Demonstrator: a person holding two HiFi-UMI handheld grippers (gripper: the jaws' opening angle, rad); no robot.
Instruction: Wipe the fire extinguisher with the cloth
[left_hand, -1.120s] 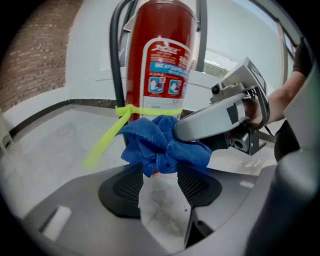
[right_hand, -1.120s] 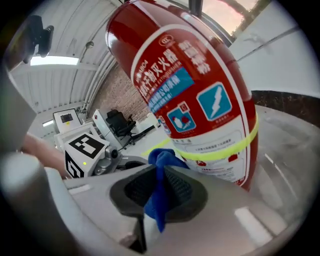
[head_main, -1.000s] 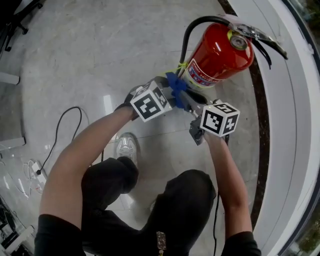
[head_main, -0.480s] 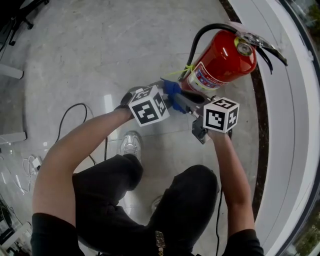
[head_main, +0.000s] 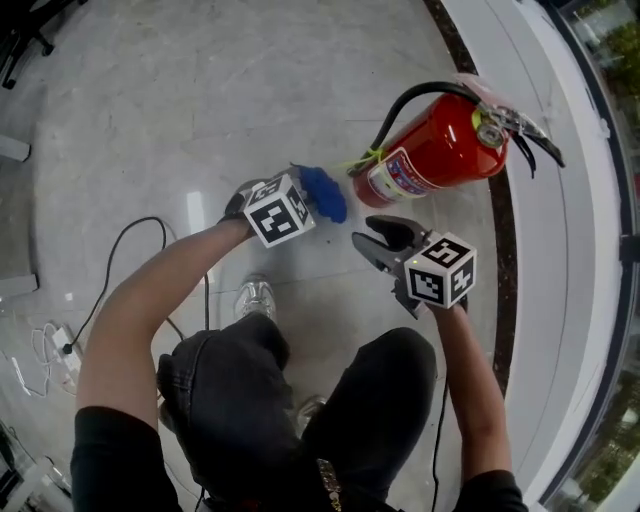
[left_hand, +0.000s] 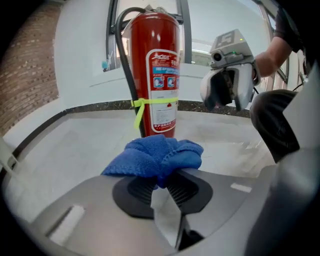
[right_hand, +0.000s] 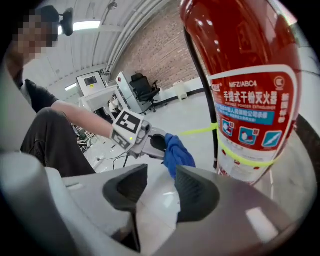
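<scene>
The red fire extinguisher (head_main: 440, 148) stands on the floor by the white curved wall, with a black hose and a yellow tie; it fills the right gripper view (right_hand: 250, 75) and stands ahead in the left gripper view (left_hand: 155, 70). My left gripper (head_main: 312, 200) is shut on the bunched blue cloth (head_main: 323, 192), whose folds bulge from the pads (left_hand: 157, 157); its jaws have just been closing. My right gripper (head_main: 385, 238) is open with nothing between its jaws, which have just been opening; it hangs just short of the extinguisher's base. From it I see the cloth (right_hand: 176, 152) to the left.
A dark stone strip (head_main: 505, 260) runs along the floor beside the white wall (head_main: 570, 250). A black cable (head_main: 130, 250) and a white power strip (head_main: 55, 345) lie on the floor at left. The person's knees and a white shoe (head_main: 255, 298) are below the grippers.
The cloth has passed from the right gripper to the left. The right gripper let go, opened and drew back; the left closed on the cloth and moved left, away from the extinguisher.
</scene>
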